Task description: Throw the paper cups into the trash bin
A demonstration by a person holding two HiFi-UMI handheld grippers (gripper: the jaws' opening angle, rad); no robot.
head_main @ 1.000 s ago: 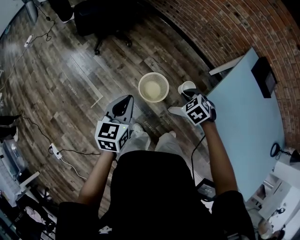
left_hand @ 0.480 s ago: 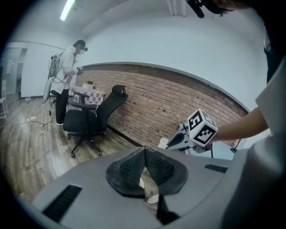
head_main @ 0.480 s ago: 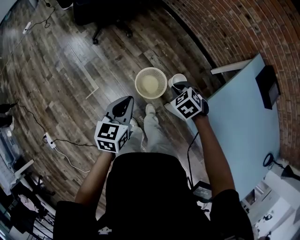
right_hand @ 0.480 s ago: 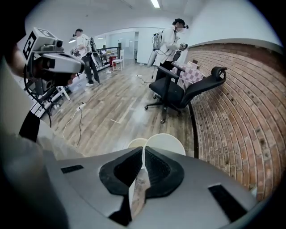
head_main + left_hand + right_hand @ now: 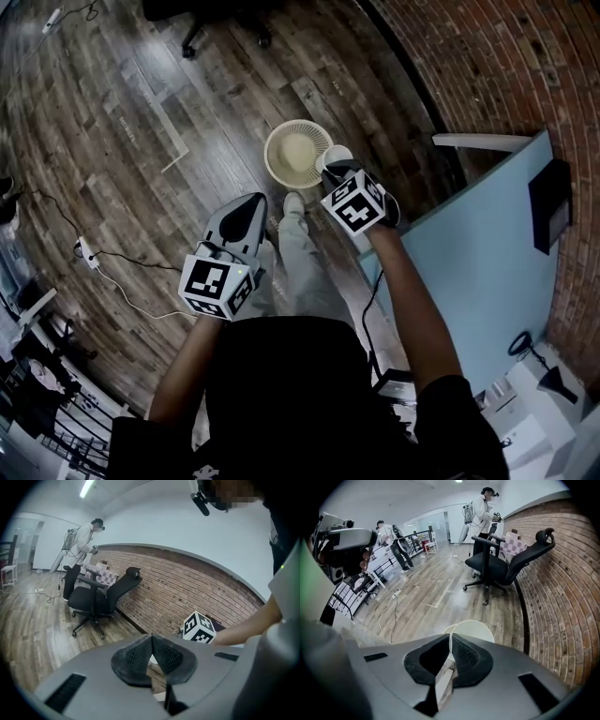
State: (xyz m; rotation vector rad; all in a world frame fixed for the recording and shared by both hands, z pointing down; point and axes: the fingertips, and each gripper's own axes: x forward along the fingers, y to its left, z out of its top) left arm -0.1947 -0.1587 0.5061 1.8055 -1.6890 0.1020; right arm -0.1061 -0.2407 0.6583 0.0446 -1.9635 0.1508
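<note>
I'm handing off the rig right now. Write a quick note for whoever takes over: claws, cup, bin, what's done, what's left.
Left claw: shut, empty, held over the floor.
Right claw: shut on the paper cup, pinching its wall.
Trash bin: on the floor in front of the person; the cup hangs at its rim.
Done: cup is in the claw and at the bin.
Left: bring it over the opening and open the claw. No other cups in view.

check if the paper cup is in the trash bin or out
Out. The right gripper pinches the paper cup by its rim between its fingers, holding it near the edge of the trash bin, not inside it.
</note>
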